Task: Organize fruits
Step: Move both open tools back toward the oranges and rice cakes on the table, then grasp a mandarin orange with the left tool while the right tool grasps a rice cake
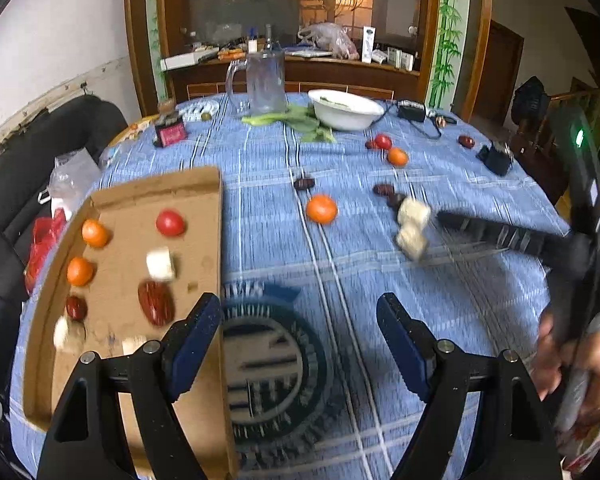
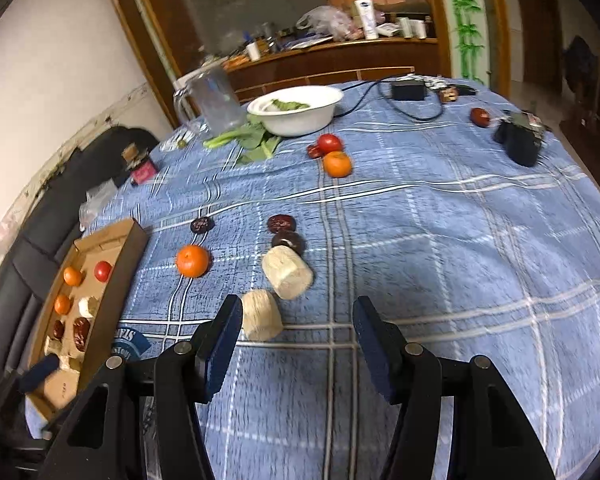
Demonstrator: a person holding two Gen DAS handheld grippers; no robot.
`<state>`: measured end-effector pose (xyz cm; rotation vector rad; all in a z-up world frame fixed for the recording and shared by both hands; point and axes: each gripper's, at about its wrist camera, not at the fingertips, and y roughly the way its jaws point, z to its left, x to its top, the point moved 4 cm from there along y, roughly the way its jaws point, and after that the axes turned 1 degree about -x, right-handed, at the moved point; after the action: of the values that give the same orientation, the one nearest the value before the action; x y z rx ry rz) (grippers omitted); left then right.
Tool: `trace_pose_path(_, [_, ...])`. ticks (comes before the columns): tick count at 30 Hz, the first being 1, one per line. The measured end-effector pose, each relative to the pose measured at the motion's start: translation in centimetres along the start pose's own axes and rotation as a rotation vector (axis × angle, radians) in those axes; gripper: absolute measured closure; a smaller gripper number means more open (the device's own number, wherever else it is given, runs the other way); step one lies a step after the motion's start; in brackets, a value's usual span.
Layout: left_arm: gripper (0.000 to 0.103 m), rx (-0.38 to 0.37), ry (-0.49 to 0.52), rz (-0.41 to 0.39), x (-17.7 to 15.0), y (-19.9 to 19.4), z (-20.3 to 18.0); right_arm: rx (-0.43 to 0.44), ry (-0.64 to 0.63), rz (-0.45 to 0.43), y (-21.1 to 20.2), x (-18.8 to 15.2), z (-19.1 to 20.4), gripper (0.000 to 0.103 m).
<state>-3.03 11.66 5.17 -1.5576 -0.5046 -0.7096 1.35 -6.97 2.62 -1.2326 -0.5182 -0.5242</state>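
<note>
A blue plaid tablecloth covered the round table, with a cluttered wooden sideboard behind it. The left wrist view looked straight down into the cardboard tray at the table's left edge, where two oranges, a tomato, red dates and pale cut chunks lay; the right wrist view caught that tray only obliquely. The left view also showed the right gripper reaching in from the right side, its tips near two pale chunks. From the right wrist view, those chunks sat just ahead of the left finger, next to two dark dates, with a loose orange to their left. The left gripper hung wide open and empty over bare cloth beside the tray's right wall. The right gripper's jaws were spread wide too, holding nothing. Open cloth stretched to the right of the chunks; a white bowl, glass mug and greens crowded the far edge.
</note>
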Motion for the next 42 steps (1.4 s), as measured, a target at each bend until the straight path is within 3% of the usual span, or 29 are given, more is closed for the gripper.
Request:
trace_pose_path(4, [0.023, 0.018, 0.000, 0.016, 2.9, 2.4, 0.3, 0.031, -0.034, 0.033, 1.7, -0.9, 1.3, 0.042])
trace_pose_path(7, [0.024, -0.004, -0.019, 0.074, 4.4, 5.3, 0.4, 0.029, -0.053, 0.046, 2.5, -1.3, 1.7, 0.042])
trace_pose_path(10, [0.035, -0.021, -0.031, 0.140, 5.6, 8.2, 0.1, 0.019, -0.072, 0.058, 3.3, -1.4, 1.9, 0.042])
trace_pose_path(12, [0.035, -0.012, -0.025, 0.171, 6.2, 10.2, -0.1, 0.018, -0.081, 0.066, 3.8, -1.5, 2.0, 0.042])
trace_pose_path(18, [0.035, 0.046, 0.005, 0.226, 7.1, 14.8, -0.5, -0.007, -0.127, 0.061, 4.7, -1.4, 2.6, 0.042])
trace_pose_path(22, [0.035, 0.029, 0.017, 0.253, 6.8, 16.2, -1.0, -0.004, -0.141, 0.056, 4.8, -1.4, 2.8, 0.045])
trace_pose_path(24, [0.050, 0.029, 0.031, 0.251, 6.5, 16.4, -1.5, -0.010, -0.142, 0.051, 4.7, -1.4, 2.6, 0.061])
trace_pose_path(25, [0.067, 0.025, 0.035, 0.257, 6.3, 16.4, -1.8, -0.010, -0.140, 0.049, 4.7, -1.4, 2.5, 0.067])
trace_pose_path(26, [0.077, 0.047, 0.047, 0.248, 6.3, 16.2, -2.0, 0.000, -0.135, 0.050, 4.7, -1.4, 2.5, 0.069])
trace_pose_path(31, [0.077, -0.010, 0.023, 0.238, 6.2, 14.4, -2.1, 0.018, -0.118, 0.045, 4.4, -1.4, 2.2, 0.073])
trace_pose_path(42, [0.077, -0.135, -0.119, 0.079, 3.9, 4.9, 1.0, 0.045, -0.088, -0.028, 2.4, -1.2, 1.9, 0.073])
